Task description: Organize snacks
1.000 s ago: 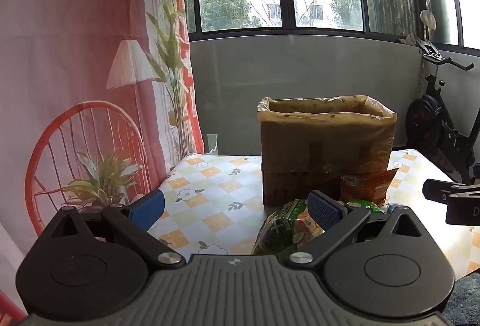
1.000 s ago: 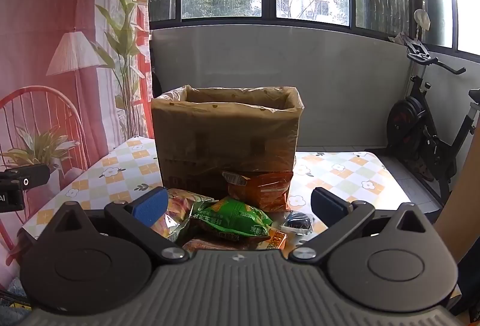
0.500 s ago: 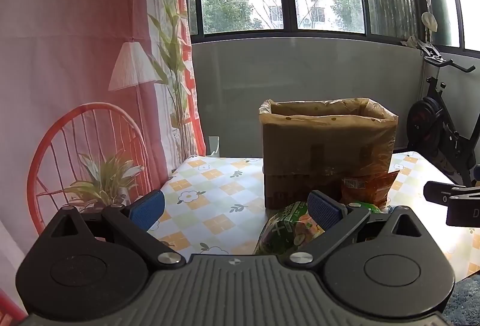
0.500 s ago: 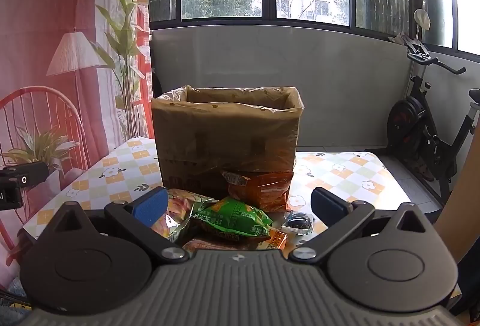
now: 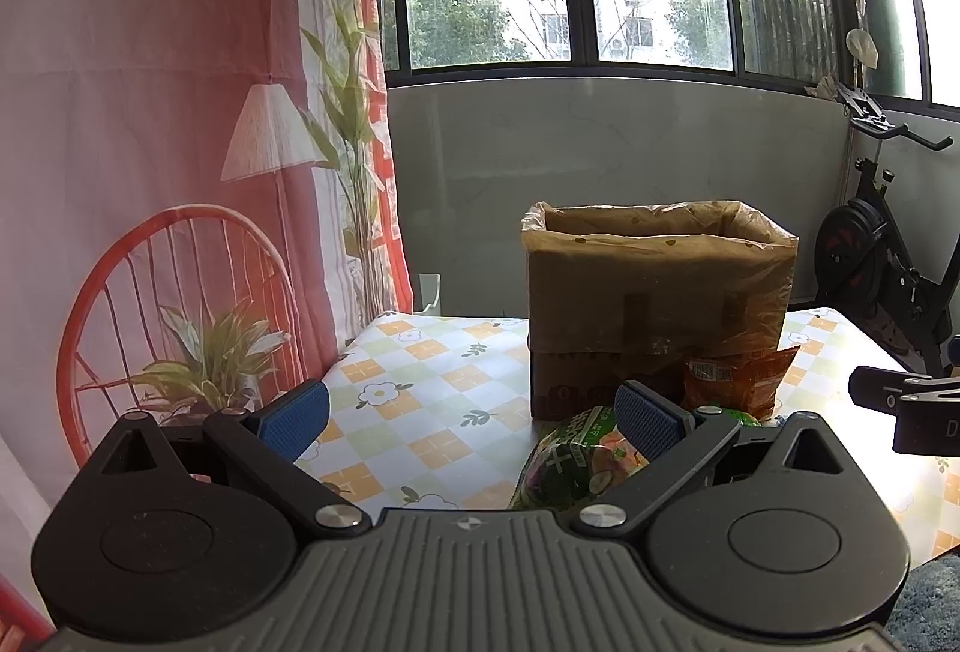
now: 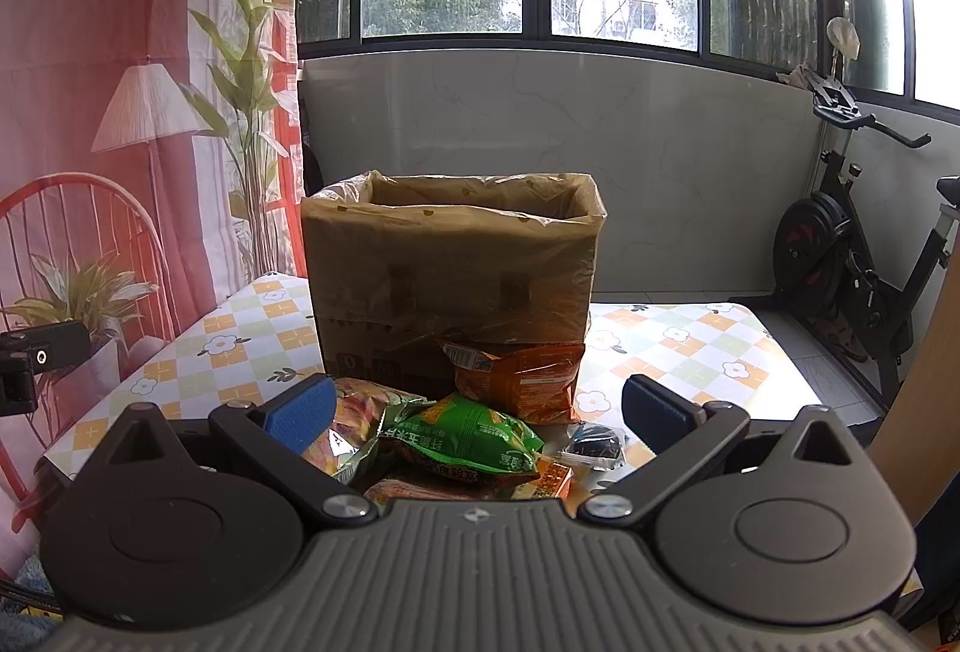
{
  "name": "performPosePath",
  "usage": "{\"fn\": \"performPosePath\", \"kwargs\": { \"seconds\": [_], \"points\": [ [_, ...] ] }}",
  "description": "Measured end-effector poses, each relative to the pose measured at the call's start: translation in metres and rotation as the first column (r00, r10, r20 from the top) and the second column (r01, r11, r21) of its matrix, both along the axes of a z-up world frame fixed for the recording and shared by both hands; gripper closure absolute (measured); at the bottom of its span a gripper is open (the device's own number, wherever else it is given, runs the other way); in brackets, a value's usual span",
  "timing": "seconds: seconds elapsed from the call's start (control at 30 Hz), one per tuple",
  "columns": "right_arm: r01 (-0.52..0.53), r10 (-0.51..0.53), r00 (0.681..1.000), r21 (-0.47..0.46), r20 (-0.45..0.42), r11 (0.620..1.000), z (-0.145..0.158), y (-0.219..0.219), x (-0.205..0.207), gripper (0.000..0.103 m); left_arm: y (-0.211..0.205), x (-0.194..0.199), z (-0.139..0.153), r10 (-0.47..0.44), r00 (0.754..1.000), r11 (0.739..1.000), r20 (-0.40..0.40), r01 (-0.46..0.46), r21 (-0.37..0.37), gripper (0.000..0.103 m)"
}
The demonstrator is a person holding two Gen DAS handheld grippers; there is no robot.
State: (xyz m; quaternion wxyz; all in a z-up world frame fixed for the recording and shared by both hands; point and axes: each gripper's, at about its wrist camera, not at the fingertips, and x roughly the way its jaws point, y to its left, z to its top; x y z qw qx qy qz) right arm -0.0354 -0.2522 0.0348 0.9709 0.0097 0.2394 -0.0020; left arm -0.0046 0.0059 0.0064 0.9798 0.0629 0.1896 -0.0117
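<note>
Both grippers, left (image 5: 472,413) and right (image 6: 478,410), are held with jaws wide, nothing gripped; snack packets (image 6: 462,433) are piled before the lined box (image 6: 453,274) on the counter (image 6: 690,346).

two low wrist views, side by side, both facing the lined box (image 5: 657,304) (image 6: 453,280) near the window

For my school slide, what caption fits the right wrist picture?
Open right gripper facing snack packets piled before a lined cardboard box.
</note>
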Motion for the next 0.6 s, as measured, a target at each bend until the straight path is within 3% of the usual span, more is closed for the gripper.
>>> {"fn": "performPosePath", "kwargs": {
  "seconds": [0.6],
  "points": [
    [0.000, 0.000, 1.000, 0.001, 0.000, 1.000, 0.0000, 0.0002, 0.0007, 0.000, -0.0012, 0.0008, -0.0018, 0.004, 1.000, 1.000, 0.003, -0.004, 0.001, 0.001]
  ]
}}
